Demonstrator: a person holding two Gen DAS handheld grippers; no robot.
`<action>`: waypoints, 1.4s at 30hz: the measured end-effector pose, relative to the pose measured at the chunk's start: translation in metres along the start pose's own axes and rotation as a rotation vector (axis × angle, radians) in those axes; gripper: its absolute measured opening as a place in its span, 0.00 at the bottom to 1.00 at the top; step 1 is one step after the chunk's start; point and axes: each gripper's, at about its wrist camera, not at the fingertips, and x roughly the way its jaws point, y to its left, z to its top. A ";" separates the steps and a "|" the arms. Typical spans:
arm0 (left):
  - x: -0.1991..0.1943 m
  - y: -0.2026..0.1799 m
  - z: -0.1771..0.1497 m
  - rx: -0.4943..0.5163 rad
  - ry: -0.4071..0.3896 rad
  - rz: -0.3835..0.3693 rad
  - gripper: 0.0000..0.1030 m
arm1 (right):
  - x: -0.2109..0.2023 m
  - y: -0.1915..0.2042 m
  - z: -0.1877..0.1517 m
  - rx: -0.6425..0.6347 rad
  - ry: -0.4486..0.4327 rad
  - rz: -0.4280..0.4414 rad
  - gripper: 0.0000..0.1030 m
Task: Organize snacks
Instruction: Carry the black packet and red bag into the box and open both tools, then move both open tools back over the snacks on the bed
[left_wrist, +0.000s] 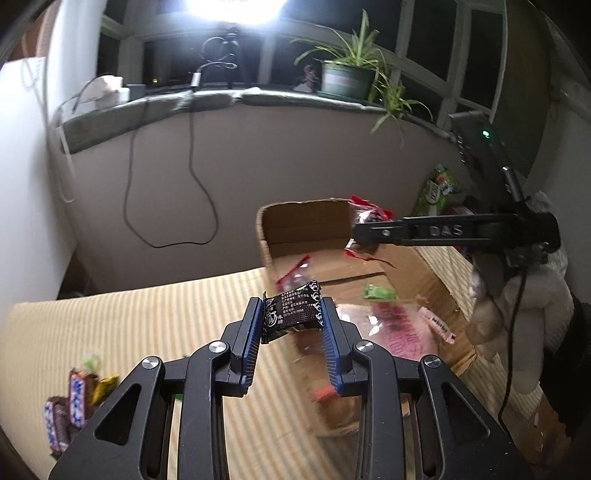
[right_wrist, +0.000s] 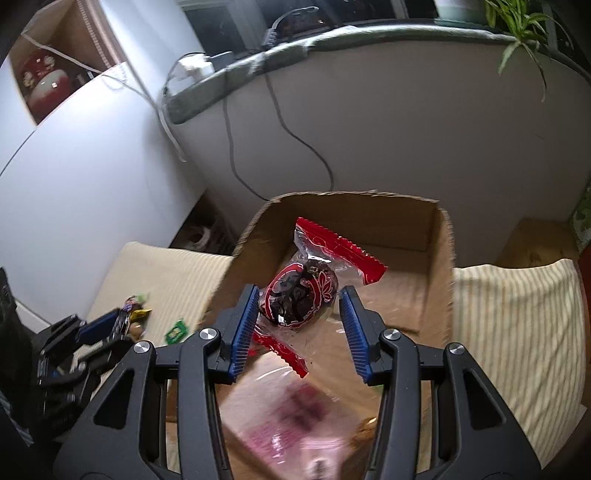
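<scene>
My left gripper (left_wrist: 291, 314) is shut on a small black snack packet (left_wrist: 291, 312) with white print, held above the near edge of an open cardboard box (left_wrist: 295, 225). My right gripper (right_wrist: 301, 299) holds a clear packet with red ends and a dark snack inside (right_wrist: 303, 291) over the same box (right_wrist: 439, 258); the packet touches the left pad, and a small gap shows at the right pad. The right gripper also shows in the left wrist view (left_wrist: 354, 232), above the box's far side. Inside the box lie a pink packet (left_wrist: 395, 328), a green candy (left_wrist: 376, 293) and red wrappers.
Several loose candy bars and sweets (left_wrist: 74, 402) lie on the striped cream mat (left_wrist: 129, 332) at the left. A green candy (right_wrist: 177, 330) lies beside the box. A windowsill with a potted plant (left_wrist: 347, 77), cables and a lamp stands behind. A soft toy (left_wrist: 517, 306) hangs at right.
</scene>
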 end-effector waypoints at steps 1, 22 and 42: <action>0.003 -0.003 0.000 0.004 0.003 -0.004 0.28 | 0.001 -0.003 0.002 0.004 0.001 -0.003 0.46; 0.018 -0.037 0.003 0.069 0.031 -0.014 0.45 | 0.013 -0.031 -0.002 0.035 0.019 -0.034 0.57; -0.004 -0.037 0.003 0.071 -0.008 -0.010 0.59 | -0.005 -0.006 -0.004 -0.021 -0.029 -0.069 0.82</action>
